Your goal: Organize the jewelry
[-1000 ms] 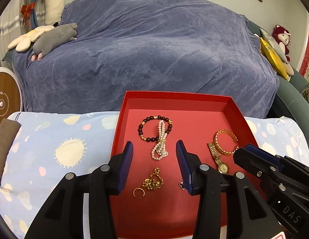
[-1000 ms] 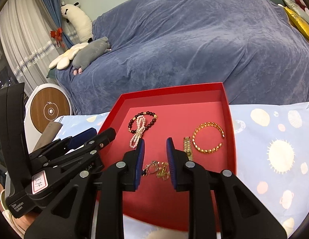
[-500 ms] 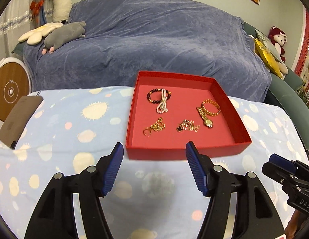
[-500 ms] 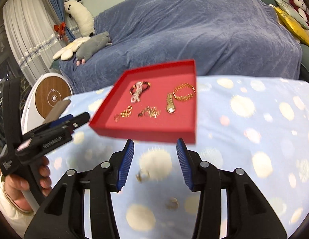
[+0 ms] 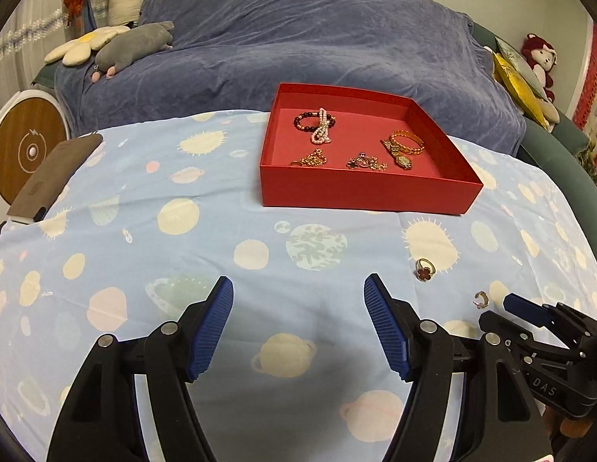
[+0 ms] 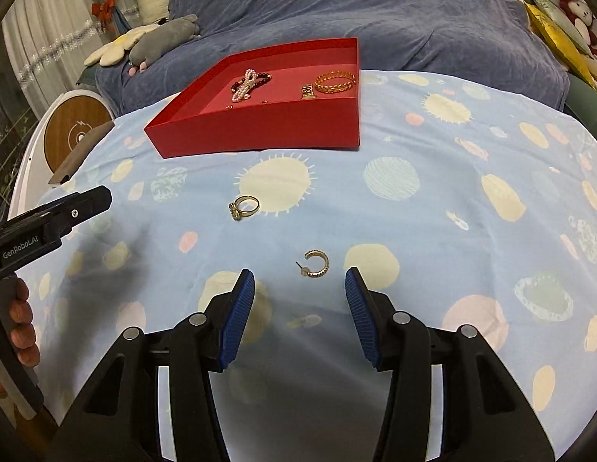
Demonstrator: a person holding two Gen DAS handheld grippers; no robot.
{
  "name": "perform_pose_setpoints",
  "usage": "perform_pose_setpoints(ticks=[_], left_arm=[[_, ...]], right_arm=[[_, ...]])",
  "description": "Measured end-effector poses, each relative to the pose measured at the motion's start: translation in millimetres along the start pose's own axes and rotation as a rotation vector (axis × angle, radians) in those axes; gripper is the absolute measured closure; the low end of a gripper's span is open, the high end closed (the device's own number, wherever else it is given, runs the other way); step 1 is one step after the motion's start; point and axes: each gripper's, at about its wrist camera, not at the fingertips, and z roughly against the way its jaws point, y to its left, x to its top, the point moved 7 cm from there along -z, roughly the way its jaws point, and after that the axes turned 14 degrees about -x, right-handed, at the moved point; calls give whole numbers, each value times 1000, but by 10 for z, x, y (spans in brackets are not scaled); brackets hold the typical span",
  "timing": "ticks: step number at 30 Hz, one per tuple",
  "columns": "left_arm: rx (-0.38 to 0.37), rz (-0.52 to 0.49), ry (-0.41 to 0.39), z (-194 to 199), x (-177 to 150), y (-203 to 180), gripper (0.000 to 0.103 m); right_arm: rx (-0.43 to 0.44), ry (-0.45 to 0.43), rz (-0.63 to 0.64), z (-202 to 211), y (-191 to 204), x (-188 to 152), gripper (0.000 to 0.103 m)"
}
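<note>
The right hand-held gripper (image 6: 299, 308) is held empty, jaws apart, with an earring (image 6: 316, 264) lying just ahead on the surface (image 6: 433, 231), presumably for pickup. The left hand-held gripper (image 5: 298, 323) is opening, empty. The red box (image 6: 260, 131) lies beyond.

The left gripper (image 5: 298, 323) points forward and downward, its blue-padded jaws spread wide and opening further, with nothing between them. The right gripper (image 6: 299, 306) points downward too, jaws apart by a moderate gap and empty. In the left wrist view the right gripper's nose pokes in at 4 o'clock; in the right wrist view the left gripper's black body enters at 9 o'clock, with the fingers of the person's left hand (image 6: 23, 327) curled around its handle at 8 o'clock
</note>
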Motion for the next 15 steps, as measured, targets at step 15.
perform_pose_setpoints(ticks=[15], left_arm=[[-31,-4,22,-80,-21,-92,35]], right_arm=[[-44,10,41,-167,33,-9,73]])
